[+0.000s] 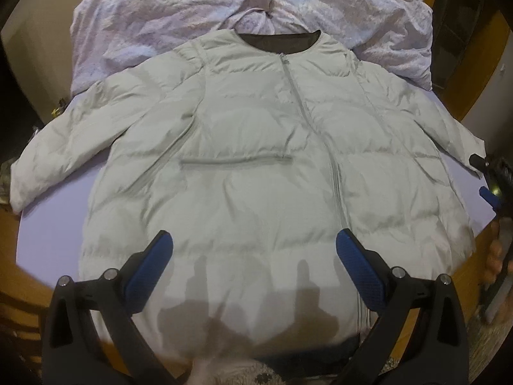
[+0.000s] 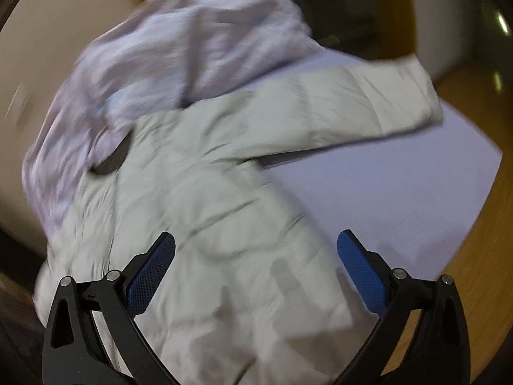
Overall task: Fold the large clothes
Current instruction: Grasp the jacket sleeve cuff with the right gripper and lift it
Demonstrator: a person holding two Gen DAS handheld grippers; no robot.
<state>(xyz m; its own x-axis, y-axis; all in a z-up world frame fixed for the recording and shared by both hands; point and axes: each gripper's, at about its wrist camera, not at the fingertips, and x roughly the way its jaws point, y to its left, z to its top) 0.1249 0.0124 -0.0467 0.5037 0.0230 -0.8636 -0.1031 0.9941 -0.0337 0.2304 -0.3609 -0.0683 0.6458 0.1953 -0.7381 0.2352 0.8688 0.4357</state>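
A pale grey-green puffer jacket (image 1: 250, 147) lies flat, front up and zipped, on a lilac sheet (image 1: 48, 224), sleeves spread to both sides. My left gripper (image 1: 255, 240) is open and empty, hovering over the jacket's lower hem. My right gripper (image 2: 256, 240) is open and empty over the jacket (image 2: 224, 176) near its right side; the right sleeve (image 2: 368, 102) stretches away from it. The right gripper also shows at the far right of the left wrist view (image 1: 490, 186). The right wrist view is motion-blurred.
A crumpled lilac-white quilt (image 1: 224, 6) is heaped beyond the jacket's collar, also seen in the right wrist view (image 2: 160, 57). Wooden floor (image 2: 474, 256) borders the sheet on the right. Bare sheet (image 2: 400, 186) lies below the right sleeve.
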